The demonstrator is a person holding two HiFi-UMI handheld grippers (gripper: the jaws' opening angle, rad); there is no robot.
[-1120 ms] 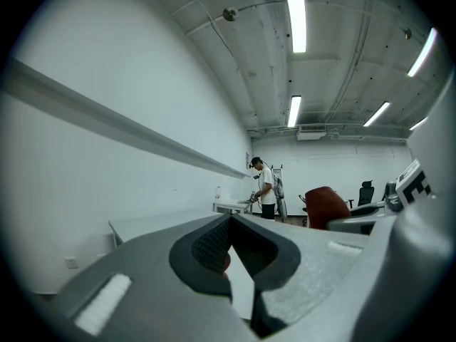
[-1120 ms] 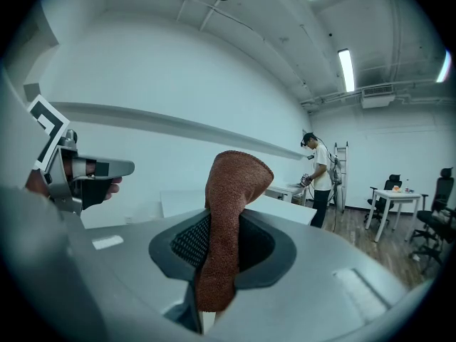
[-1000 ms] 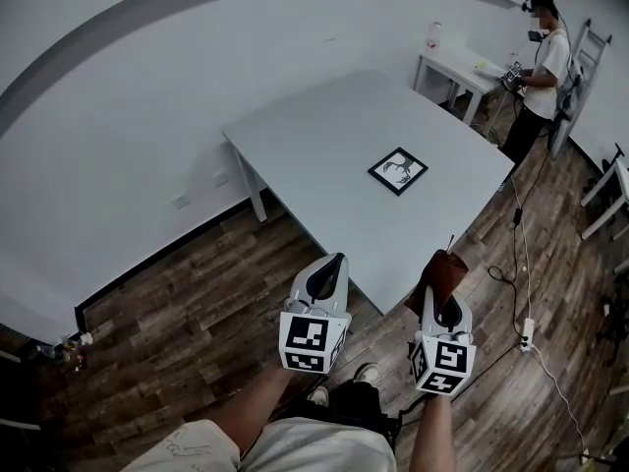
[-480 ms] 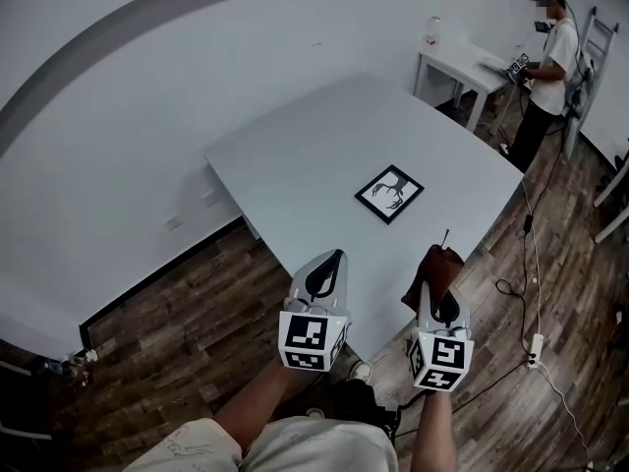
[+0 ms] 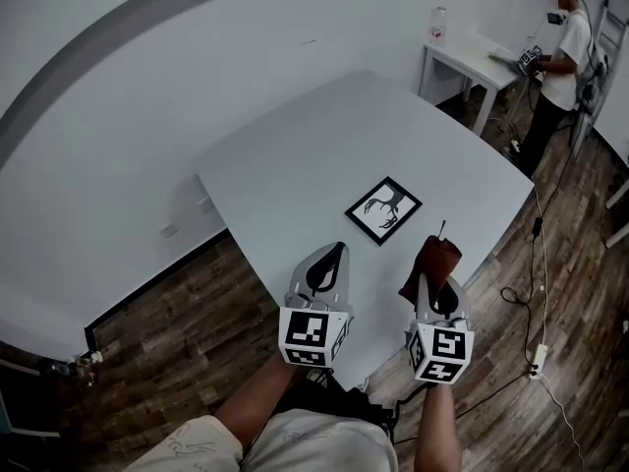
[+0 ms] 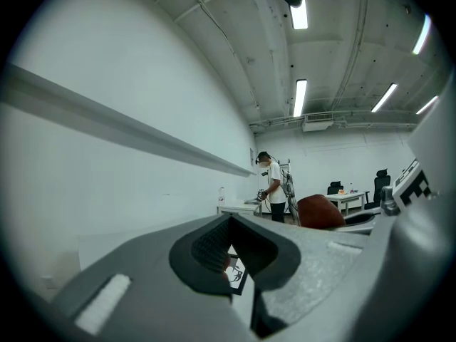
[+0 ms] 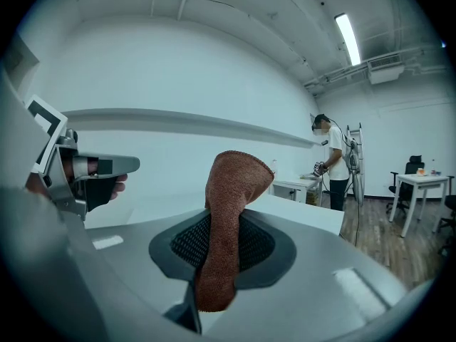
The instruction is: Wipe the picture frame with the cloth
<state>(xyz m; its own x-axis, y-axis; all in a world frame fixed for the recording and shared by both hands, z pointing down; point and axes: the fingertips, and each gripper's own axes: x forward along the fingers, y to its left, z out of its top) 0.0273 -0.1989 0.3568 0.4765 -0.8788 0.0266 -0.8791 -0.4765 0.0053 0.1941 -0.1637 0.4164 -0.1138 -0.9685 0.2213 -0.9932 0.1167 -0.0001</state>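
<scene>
Grey left gripper [image 5: 332, 256], jaws closed together on nothing, held above the near edge of the white table [image 5: 295, 155]. Black picture frame [image 5: 383, 209], flat on the table just beyond both grippers, touching neither. Right gripper [image 5: 430, 285], jaws clamped on a rust-brown cloth [image 5: 433, 261] standing up between them; person [image 5: 560, 28] at a far desk [image 5: 472, 59]

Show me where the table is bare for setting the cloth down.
The table is bare all round the frame, widest from the frame to the far and left edges. It is tightest between the frame and the near edge, where the cloth is held.
</scene>
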